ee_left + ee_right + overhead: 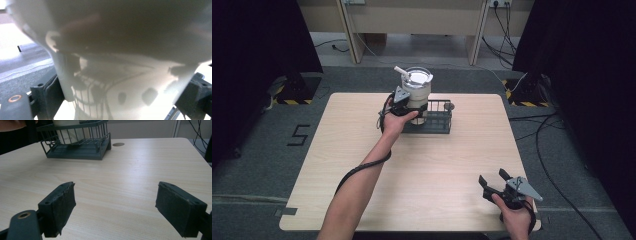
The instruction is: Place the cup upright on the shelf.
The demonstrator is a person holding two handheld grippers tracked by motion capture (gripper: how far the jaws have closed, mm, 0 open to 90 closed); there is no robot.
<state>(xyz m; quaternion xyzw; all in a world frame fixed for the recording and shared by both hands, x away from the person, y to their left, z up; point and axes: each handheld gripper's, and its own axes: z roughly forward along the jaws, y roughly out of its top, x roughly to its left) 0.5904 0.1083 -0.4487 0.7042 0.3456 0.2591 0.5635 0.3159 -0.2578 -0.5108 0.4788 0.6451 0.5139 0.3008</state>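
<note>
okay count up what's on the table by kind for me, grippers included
Cups: 1, a white lidded cup with a straw, standing in the basket
Wire baskets: 1, a dark basket
Grippers: 2, the left gripper on the cup, the right gripper open over the table
Total: 4

A light wooden table with a small round hole near its far edge stands on grey carpet marked with a black number 5, black cables trailing across the floor alongside.
</note>
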